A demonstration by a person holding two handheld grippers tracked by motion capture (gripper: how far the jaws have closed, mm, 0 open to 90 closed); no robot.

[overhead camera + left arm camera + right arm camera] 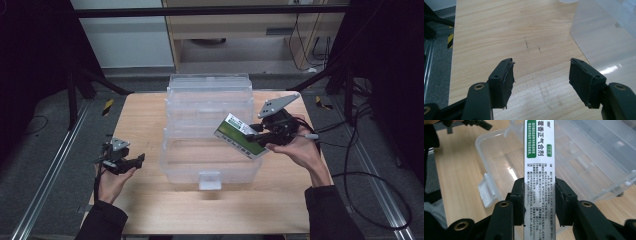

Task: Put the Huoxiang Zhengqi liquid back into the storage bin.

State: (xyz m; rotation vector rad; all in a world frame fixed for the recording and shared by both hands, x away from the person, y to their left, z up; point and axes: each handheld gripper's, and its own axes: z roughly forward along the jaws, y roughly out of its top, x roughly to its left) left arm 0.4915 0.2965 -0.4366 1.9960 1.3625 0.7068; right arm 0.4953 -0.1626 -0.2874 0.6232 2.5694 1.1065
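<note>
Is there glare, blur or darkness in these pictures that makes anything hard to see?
High view: dark surroundings, soft image, the print on the green-and-white medicine box is unreadable. Left gripper view: a bright glare patch on the clear plastic storage box; the light wooden table is sharp. Right gripper view: the print is sharp, and reflections streak the container.

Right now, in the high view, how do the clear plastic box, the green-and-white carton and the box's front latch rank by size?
1. Clear plastic box, by far the largest.
2. Green-and-white carton, held in the right claw.
3. Front latch, smallest, though the carton sits nearer the camera.
</note>
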